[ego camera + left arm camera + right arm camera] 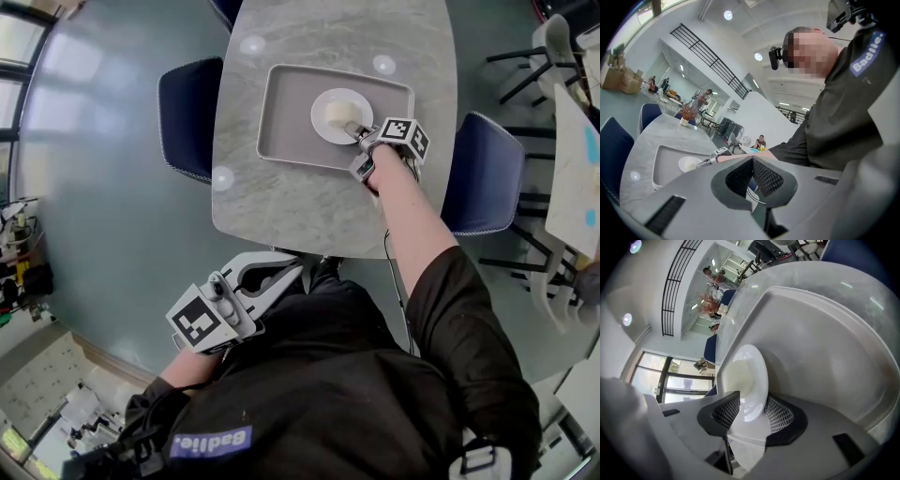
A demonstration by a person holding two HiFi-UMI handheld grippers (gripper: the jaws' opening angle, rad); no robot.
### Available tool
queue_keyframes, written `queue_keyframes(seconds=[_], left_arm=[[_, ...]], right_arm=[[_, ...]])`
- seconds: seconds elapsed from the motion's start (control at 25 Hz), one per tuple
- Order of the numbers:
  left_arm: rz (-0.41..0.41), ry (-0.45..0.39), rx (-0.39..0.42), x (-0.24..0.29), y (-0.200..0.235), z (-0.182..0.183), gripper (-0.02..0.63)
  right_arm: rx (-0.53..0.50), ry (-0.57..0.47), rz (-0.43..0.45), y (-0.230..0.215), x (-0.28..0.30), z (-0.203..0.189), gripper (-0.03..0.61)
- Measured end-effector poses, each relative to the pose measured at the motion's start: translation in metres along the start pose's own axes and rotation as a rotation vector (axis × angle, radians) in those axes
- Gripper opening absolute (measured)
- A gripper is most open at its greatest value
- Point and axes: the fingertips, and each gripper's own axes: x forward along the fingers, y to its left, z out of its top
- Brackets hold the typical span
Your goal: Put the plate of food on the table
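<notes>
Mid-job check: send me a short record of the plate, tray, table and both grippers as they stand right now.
plate: white plate, on the grey tray, not on bare tabletop
food: pale food at the plate's centre
tray: flat on the marble table
right gripper: right gripper open, the plate's near rim between its pads, not clamped
left gripper: left gripper shut, empty, off the table by the person's torso
task status: plate not yet set on the table itself
</notes>
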Motion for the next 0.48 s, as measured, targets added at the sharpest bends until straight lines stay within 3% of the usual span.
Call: queue_keyframes(seconds=[0.2,0.48], left_arm=[[0.006,-0.018,-0.006,-0.002,0.0,0.003,0.006],[0.008,-0.014,-0.011,-0.005,0.0,0.001,0.006]], right_arm=[[-0.035,0.028,-0.034,-0.001,-0.004,-0.004,0.149],[-0.006,0.043,-0.038,-0.011,-0.006,-0.01,0.149]])
